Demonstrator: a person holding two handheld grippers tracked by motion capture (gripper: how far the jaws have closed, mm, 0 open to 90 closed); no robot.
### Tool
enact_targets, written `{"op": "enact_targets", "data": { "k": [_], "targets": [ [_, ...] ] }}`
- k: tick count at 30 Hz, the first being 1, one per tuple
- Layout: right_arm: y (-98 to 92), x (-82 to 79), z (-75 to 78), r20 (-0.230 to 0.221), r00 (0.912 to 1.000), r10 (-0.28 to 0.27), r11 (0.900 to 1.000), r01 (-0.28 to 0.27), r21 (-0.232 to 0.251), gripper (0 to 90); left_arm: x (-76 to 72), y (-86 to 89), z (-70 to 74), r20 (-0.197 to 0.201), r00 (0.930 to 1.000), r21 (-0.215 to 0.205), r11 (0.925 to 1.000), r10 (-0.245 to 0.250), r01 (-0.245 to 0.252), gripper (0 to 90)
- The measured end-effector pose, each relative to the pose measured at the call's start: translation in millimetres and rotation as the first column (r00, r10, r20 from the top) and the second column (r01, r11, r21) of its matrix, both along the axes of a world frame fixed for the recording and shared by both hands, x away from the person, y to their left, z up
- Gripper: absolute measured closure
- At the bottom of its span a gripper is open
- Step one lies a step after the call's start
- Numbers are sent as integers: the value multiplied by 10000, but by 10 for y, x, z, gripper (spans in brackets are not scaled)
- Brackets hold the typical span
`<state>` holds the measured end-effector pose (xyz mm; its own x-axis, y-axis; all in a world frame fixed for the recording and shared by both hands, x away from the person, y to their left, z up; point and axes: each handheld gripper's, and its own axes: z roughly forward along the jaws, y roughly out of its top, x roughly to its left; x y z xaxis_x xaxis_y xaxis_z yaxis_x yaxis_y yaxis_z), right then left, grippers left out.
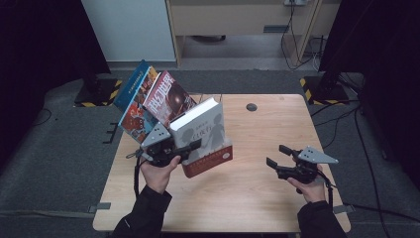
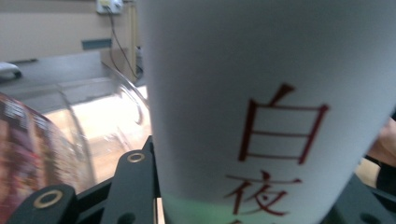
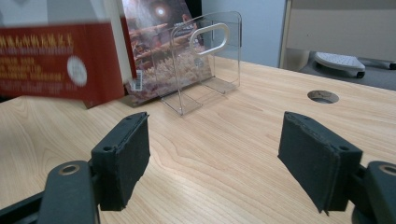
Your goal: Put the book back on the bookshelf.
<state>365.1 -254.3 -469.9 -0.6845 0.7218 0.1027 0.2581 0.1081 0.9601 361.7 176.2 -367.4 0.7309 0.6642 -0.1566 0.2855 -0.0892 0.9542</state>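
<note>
At the lower right of the high view the right gripper (image 1: 279, 155) hangs over bare table (image 1: 257, 198) with its jaws apart and nothing between them, while at centre left the left gripper (image 1: 190, 147) is clamped on the thick white book (image 1: 200, 126), lifted and tilted near the clear stand (image 3: 205, 60). The risk I judge is that this heavy book, pinched low by 1 gripper, twists or slips and knocks the 3 leaning books (image 1: 148, 99) behind it. Its white cover shows red characters 白夜 (image 2: 275, 154); the red band's (image 3: 56, 60) print is blurred.
</note>
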Motion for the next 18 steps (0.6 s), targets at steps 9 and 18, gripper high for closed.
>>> {"op": "enact_targets", "data": {
  "k": [9,18],
  "targets": [
    [-17,8,-14,-10,9999,-114,9999,114,-25,246,145,129,184,379,9964,-297,9968,758,-747,537],
    [-54,12,-18,2,9997,-229,9997,229,-61,246,346,167,313,562,9868,-785,9860,1518,-1472,537]
  ]
}}
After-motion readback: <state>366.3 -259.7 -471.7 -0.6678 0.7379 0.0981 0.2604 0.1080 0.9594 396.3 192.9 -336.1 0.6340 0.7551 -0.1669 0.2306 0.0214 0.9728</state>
